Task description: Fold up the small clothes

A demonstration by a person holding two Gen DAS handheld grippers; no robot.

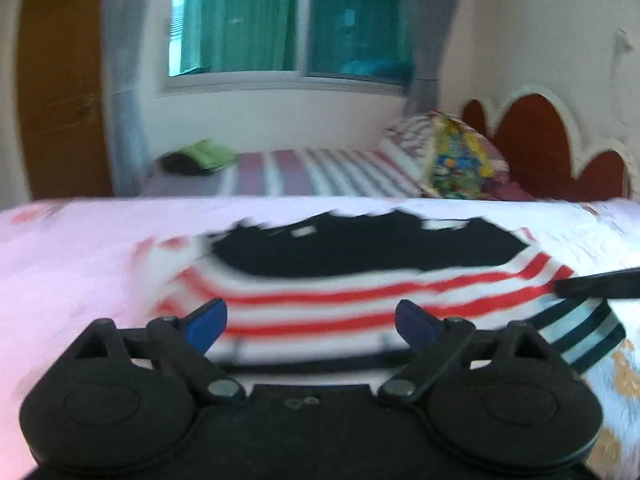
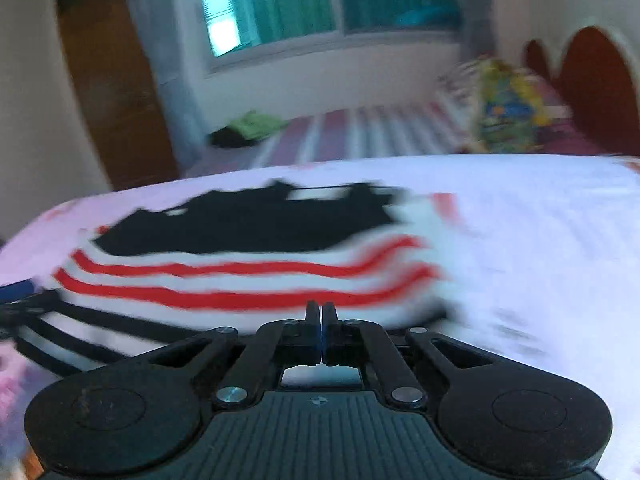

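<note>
From the left wrist, the left gripper (image 1: pixel 311 326) gapes wide and empty over the striped garment (image 1: pixel 320 300) lying near the bed's (image 1: pixel 80 248) front edge, while from the right wrist the right gripper (image 2: pixel 321 314) is pinched closed on nothing visible above that soft, light, limp cloth, probably best gripped at a hem corner.

Striped garment (image 1: pixel 360 300) on pink bedspread (image 1: pixel 80 248)

A small striped garment (image 1: pixel 320 300), white with red bands, a black upper part and dark-striped edge, lies spread flat on the pale pink surface (image 1: pixel 80 248).
</note>
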